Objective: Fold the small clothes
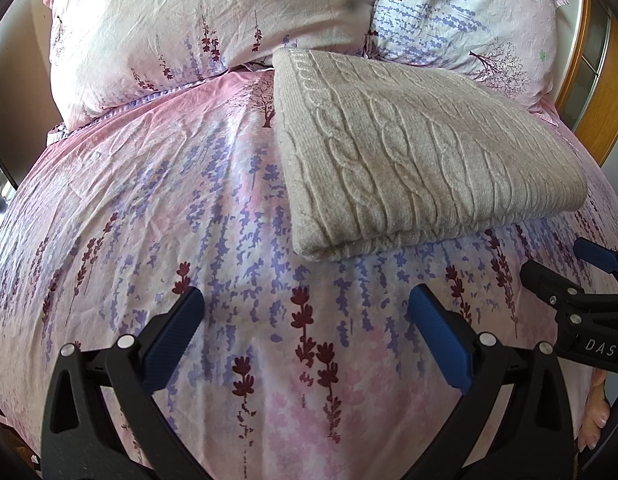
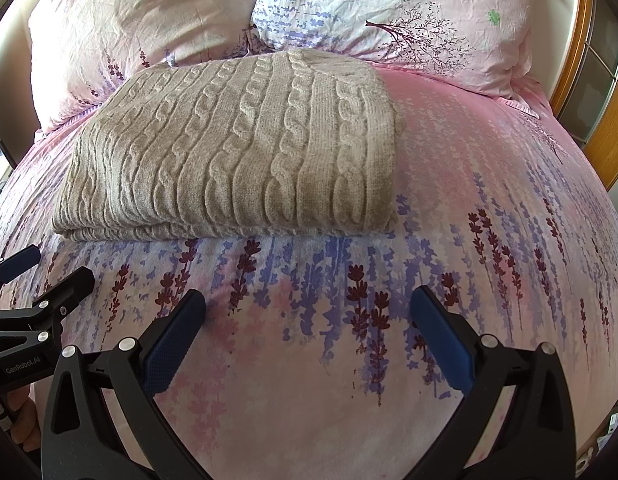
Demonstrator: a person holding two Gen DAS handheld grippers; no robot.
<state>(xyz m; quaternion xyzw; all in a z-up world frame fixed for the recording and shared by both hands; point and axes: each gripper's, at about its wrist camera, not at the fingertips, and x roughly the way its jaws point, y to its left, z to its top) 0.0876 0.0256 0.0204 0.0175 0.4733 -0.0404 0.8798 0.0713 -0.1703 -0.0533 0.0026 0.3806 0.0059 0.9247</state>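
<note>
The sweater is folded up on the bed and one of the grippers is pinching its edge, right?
Not quite. The sweater is folded on the bed, but nothing is pinching it. Both wrist views show the left gripper and right gripper open, short of the sweater, their fingers apart over bare cover.

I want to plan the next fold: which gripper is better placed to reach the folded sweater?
Neither clearly. The sweater lies ahead between them; the right gripper and left gripper are both open over the bedcover.
</note>
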